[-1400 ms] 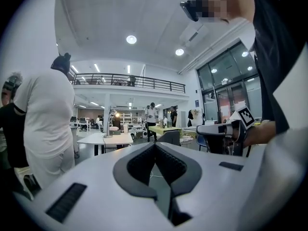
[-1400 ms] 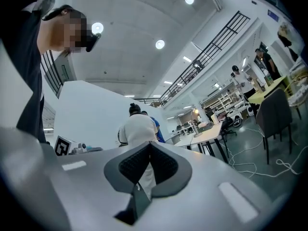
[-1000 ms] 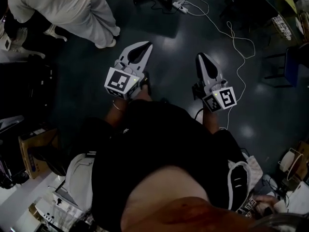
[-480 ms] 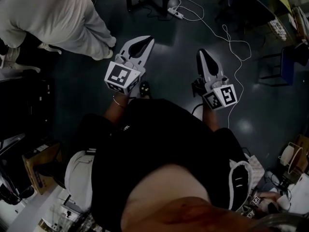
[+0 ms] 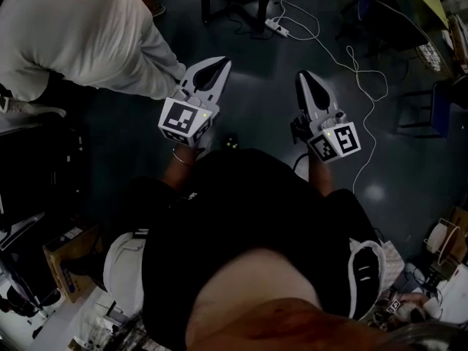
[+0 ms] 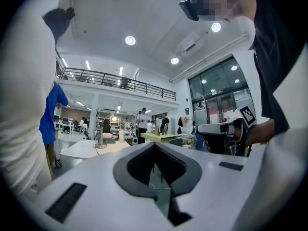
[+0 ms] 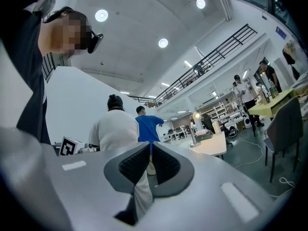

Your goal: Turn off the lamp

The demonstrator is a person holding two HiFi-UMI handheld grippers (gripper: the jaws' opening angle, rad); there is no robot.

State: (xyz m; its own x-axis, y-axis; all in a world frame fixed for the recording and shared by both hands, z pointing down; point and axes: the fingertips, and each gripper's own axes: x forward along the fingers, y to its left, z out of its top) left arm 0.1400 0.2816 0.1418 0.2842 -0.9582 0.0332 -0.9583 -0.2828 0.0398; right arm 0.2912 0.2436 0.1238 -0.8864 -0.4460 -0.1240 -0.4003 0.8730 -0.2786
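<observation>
Left gripper (image 5: 217,65) and right gripper (image 5: 303,80) point level, side by side ahead of the holder's body. Both have their jaws pressed together on nothing, and each bears one marker cube. One lit lamp (image 7: 194,132) stands on a white table (image 7: 215,147) well ahead, right of a person in white (image 7: 115,131) and a person in blue (image 7: 149,125).

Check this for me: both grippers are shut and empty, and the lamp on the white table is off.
One thing is wrong: the lamp is on. Its head glows in the right gripper view. The rest holds: the left gripper and the right gripper are shut and empty, and the lamp stands on the white table.
</observation>
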